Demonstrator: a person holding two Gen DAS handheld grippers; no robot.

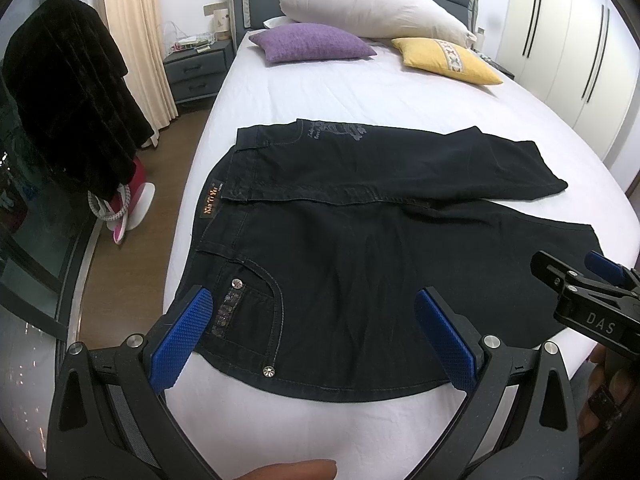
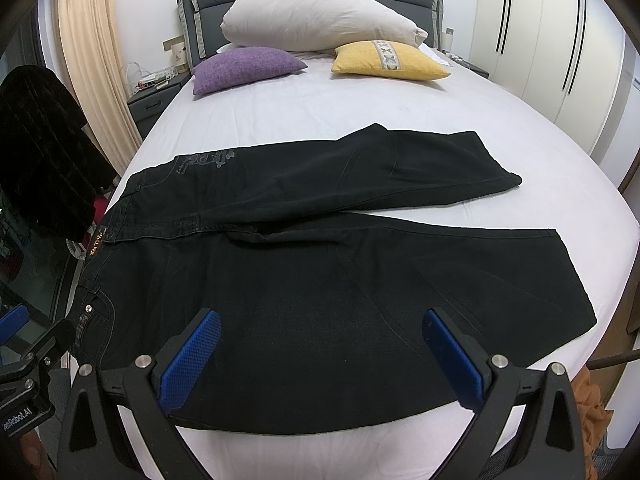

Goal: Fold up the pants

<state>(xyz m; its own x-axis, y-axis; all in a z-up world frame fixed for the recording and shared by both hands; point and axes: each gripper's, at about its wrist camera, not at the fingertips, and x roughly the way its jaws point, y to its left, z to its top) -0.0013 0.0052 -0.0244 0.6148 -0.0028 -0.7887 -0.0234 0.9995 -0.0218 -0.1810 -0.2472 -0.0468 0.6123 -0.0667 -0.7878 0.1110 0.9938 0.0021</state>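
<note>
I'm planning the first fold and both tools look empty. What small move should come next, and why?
Probably lower the left tool onto the near waistband edge of the pants beside the studded pocket and close on it. Both tools, including the right tool, hover open above the near leg, holding nothing, and the pants lie spread flat on the bed, legs apart.

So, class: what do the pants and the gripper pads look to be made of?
Pants: black denim, probably; matte, with contrast stitching and metal rivets at the pocket.
Left gripper pads: blue, likely rubber or plastic; a knobbly grid texture shows.
</note>
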